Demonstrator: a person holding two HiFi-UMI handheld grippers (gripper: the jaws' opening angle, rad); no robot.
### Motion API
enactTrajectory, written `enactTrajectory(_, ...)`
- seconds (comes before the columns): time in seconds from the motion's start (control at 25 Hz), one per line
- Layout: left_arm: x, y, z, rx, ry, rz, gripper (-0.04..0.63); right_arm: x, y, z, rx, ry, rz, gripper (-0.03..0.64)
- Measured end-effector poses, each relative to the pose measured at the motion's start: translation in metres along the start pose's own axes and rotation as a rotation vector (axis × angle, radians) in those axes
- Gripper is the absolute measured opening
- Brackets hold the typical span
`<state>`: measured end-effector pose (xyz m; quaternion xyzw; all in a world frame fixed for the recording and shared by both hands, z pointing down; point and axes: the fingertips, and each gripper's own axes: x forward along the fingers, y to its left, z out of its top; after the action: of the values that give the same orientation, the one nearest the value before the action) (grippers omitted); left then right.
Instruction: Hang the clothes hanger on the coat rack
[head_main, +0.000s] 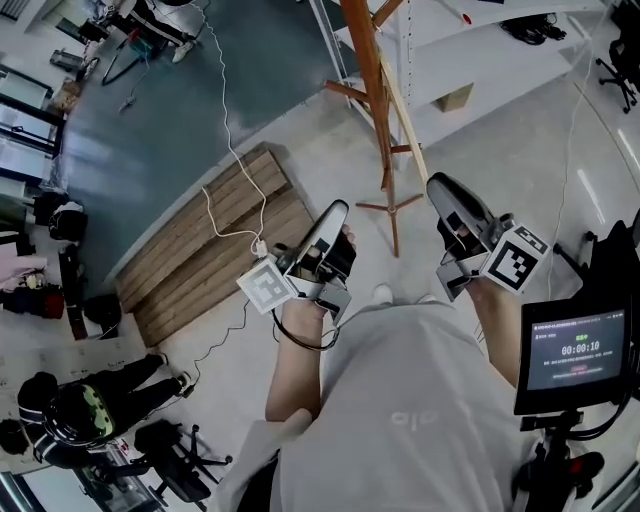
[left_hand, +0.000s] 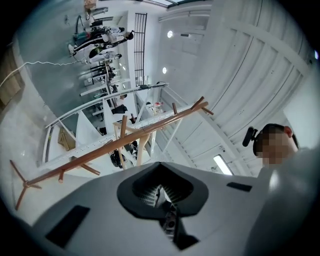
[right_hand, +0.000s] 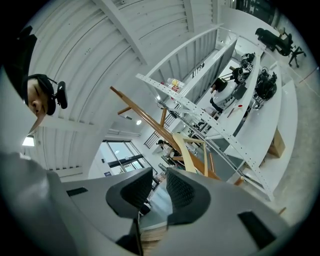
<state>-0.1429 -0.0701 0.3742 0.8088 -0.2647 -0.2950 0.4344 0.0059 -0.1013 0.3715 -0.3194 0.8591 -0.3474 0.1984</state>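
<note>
The brown wooden coat rack (head_main: 372, 80) stands on the floor ahead of me, and it also shows in the left gripper view as the coat rack (left_hand: 125, 142) and in the right gripper view as the coat rack (right_hand: 150, 120). A pale wooden clothes hanger (head_main: 405, 115) rests against its pegs; the hanger (right_hand: 192, 150) shows beyond the right jaws. My left gripper (head_main: 335, 210) is raised towards the rack, short of it; its jaws (left_hand: 159, 192) are shut with nothing between them. My right gripper (head_main: 440, 185) is beside it, its jaws (right_hand: 154, 187) open and empty.
A wooden pallet (head_main: 215, 245) lies on the floor at the left with a white cable (head_main: 225, 150) running over it. White desks (head_main: 480, 50) stand behind the rack. A screen on a stand (head_main: 578, 350) is at my right. A person (head_main: 80, 410) sits at lower left.
</note>
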Motion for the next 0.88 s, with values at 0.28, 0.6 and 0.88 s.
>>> enactTrajectory(0.28, -0.001, 0.006, -0.003, -0.008, 0.021, 0.003, 0.005, -0.004, 0.002, 0.001, -0.009, -0.026, -0.021, 0.095)
enactTrajectory(0.6, -0.006, 0.015, -0.006, -0.027, 0.035, 0.008, 0.005, -0.019, 0.018, -0.002, -0.026, -0.052, -0.047, 0.095)
enactTrajectory(0.88, -0.009, 0.024, -0.009, -0.038, 0.054, 0.01, 0.005, -0.018, 0.018, -0.007, -0.049, -0.027, -0.065, 0.095)
